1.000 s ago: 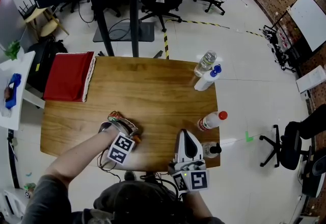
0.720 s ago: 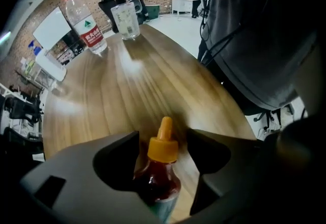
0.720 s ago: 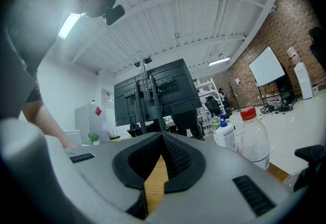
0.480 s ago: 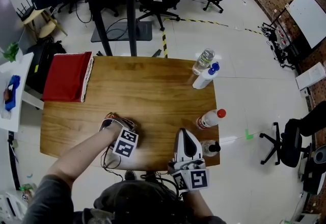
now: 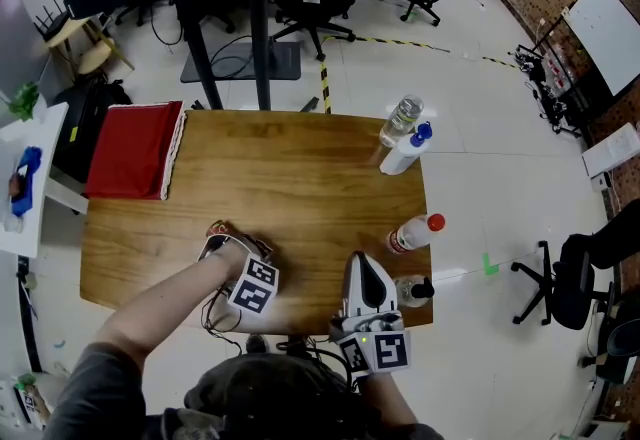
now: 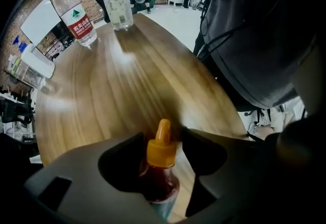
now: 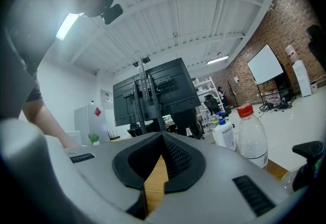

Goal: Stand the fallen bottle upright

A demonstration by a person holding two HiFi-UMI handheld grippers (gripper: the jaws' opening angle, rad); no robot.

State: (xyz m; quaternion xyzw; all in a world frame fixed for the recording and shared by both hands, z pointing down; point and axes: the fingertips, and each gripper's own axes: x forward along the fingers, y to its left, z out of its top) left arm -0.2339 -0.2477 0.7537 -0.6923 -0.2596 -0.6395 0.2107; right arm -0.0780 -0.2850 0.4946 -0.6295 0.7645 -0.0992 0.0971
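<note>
A small sauce bottle (image 6: 159, 177) with dark red contents and an orange nozzle cap lies on its side on the wooden table (image 5: 300, 178), near the front left. My left gripper (image 6: 162, 141) points straight down over it and its jaws are closing, with the bottle's neck and shoulder between them. The left jaw sits against the bottle and a thin gap shows on the right. From the head view the bottle (image 5: 222, 229) is mostly hidden by the left gripper (image 5: 230, 246). My right gripper (image 5: 365, 266) rests level at the table's front edge, shut on nothing.
A red-capped water bottle (image 5: 412, 233) and a clear cup (image 5: 410, 291) stand at the right edge. A clear bottle (image 5: 402, 118) and a white blue-capped bottle (image 5: 405, 153) stand at the far right corner. A red cloth (image 5: 135, 148) covers the far left corner.
The left gripper has tilted a little over the fallen bottle, its marker cube shifting right. The right gripper has not moved.
</note>
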